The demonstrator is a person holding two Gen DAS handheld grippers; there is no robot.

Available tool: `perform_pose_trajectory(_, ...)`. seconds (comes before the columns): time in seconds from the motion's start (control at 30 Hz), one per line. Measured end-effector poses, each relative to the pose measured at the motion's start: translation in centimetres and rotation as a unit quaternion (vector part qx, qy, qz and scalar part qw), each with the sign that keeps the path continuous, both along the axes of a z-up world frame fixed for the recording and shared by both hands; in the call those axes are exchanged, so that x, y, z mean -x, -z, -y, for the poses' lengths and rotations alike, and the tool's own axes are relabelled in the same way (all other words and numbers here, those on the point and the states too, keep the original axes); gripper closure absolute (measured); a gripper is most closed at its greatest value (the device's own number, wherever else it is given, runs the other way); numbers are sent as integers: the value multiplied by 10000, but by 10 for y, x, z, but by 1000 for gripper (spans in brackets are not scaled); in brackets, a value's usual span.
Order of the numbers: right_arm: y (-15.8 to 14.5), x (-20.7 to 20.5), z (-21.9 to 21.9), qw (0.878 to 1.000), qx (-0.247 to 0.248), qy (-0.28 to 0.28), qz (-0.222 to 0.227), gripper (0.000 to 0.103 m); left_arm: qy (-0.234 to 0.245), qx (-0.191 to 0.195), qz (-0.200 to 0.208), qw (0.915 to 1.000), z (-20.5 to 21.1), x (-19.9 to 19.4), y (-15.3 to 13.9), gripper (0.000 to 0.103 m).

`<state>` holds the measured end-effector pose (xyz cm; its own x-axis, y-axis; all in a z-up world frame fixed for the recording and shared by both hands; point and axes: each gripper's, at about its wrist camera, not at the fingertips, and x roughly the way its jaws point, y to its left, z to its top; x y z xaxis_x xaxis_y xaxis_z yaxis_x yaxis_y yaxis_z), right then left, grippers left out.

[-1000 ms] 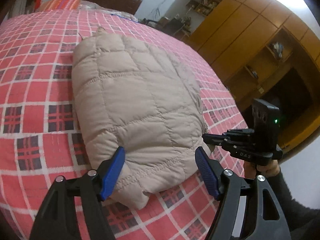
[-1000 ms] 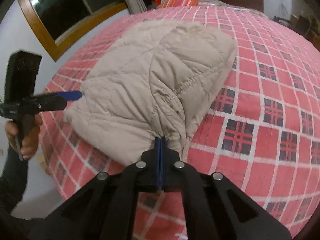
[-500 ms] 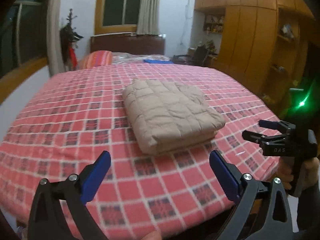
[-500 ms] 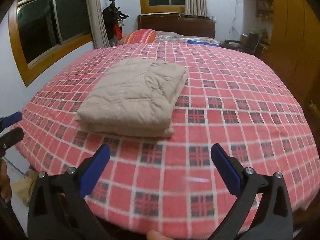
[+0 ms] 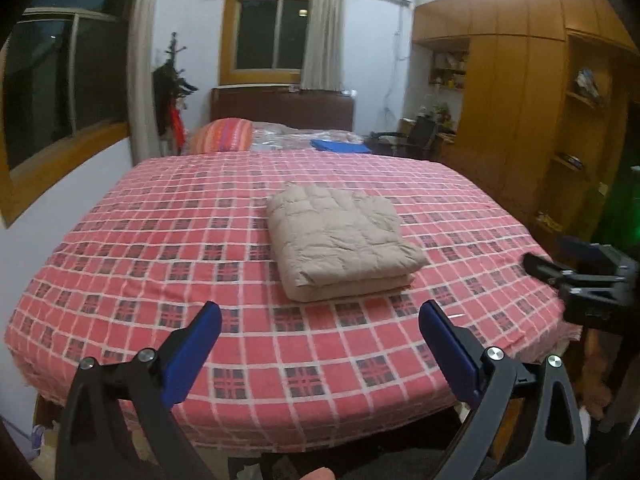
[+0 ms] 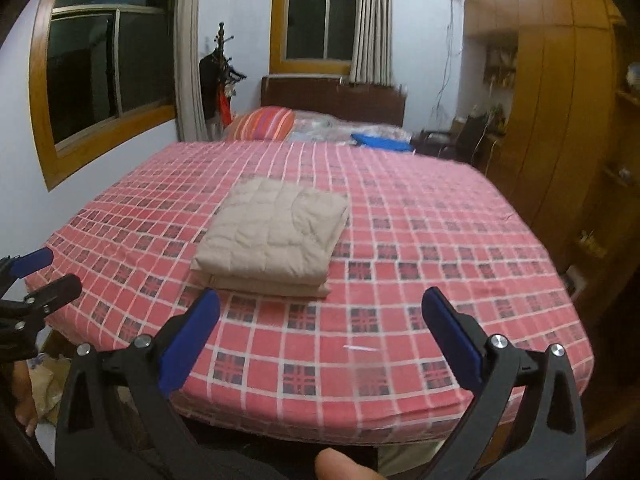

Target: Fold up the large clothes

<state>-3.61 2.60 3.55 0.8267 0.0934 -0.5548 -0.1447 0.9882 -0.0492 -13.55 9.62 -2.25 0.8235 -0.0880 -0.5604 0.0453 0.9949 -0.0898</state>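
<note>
Beige quilted jacket (image 5: 342, 240) lying folded into compact stack mid-bed, on checked bedspread (image 5: 160, 240). Left tongs (image 5: 320, 332) and right tongs (image 6: 320, 320) hovering off bed's foot edge, both gaping wide, gripping nothing: folding likely finished, garment needing no hold.

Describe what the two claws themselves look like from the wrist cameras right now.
Both match: the left claw and the right claw each have two black angular arms with triangular cut-outs and round silver bolt heads, tipped with flat blue pads. Seen from the side, the right claw's black body shows small, unreadable lettering.
</note>
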Motion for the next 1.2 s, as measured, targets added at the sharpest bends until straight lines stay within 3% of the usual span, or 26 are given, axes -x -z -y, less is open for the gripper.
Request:
perform_pose_trajectory(0.1, -5, 5, 2, 9999, -16, 69, 109, 3, 21, 125, -35, 9999, -3, 1, 0, 4)
perform_pose_trajectory(1.2, 1, 7, -1, 9999, 6, -21, 122, 3, 50, 65, -1, 10000, 2, -1, 0, 4)
